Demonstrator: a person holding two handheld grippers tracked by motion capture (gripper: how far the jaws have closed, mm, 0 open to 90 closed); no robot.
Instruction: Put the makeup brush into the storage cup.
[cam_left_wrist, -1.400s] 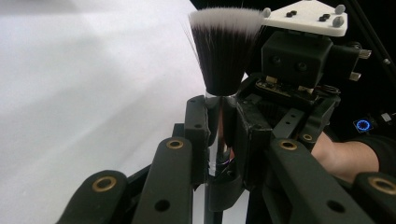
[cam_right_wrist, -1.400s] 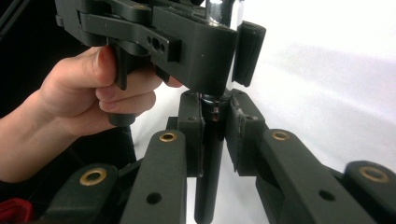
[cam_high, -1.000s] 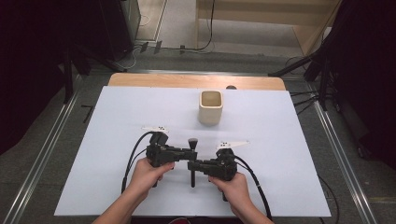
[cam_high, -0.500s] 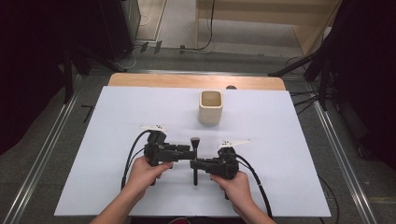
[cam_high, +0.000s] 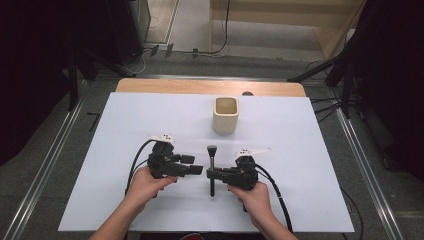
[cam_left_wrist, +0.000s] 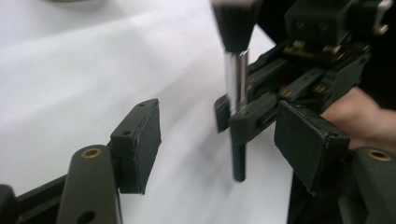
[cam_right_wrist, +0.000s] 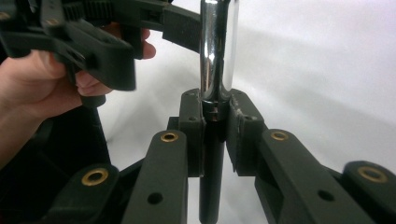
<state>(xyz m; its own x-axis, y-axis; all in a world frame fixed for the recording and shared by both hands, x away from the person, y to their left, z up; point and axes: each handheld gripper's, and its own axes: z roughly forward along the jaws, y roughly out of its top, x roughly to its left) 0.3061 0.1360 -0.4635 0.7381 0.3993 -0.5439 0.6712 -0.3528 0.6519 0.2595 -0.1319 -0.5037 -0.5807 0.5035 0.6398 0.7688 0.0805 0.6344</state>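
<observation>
L tongs (cam_high: 196, 170) off brush (cam_high: 212, 170), bristles blurred

High cam looks down; both tongs cams, close up, share brush (cam_left_wrist: 236, 93).

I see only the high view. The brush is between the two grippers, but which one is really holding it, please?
Observer: The right gripper holds it. In its own view both pads clamp the makeup brush just below the chrome ferrule.
Operator: And the left one, is it touching the brush?
Observer: No. In the left gripper view the left gripper has just been opening; its pads stand wide apart with nothing pressed between them.
Operator: How is the brush oriented?
Observer: The bristles point toward the beige cup, and the handle's black end sticks out behind the right jaws.
</observation>
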